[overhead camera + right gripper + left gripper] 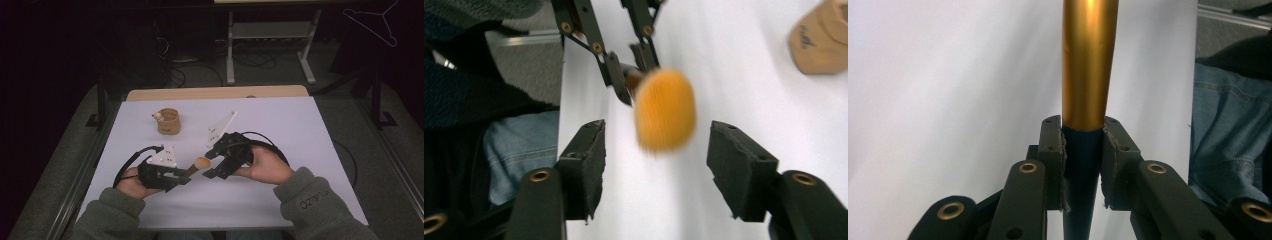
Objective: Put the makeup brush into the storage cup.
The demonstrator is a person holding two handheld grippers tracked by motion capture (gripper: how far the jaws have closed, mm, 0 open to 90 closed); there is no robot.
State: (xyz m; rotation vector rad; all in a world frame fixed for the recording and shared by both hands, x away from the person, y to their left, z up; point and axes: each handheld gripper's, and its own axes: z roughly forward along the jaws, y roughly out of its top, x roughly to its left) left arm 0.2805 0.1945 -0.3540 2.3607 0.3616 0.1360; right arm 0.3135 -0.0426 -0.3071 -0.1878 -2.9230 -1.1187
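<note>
— White tabletop [280, 150] — what has the left gripper [1083, 165] got?
— Jaws clamped on a makeup brush [1088, 75] by its dark handle; the right gripper [656, 150] stands spread, orange bristles between the pads untouched. Tan cup [168, 121] well beyond.

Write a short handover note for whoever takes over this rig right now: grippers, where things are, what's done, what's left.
Left gripper: shut on the makeup brush, clamping the dark end of its handle where the gold section begins.
Right gripper: open, with the brush's orange bristle head between the jaws, pads clear of it.
Wooden cup: upright at the far left of the white table, something small and pale at its rim.
Done: brush is lifted off the table, held by the left alone.
Left: probably place the brush in the cup; it is not there yet.
</note>
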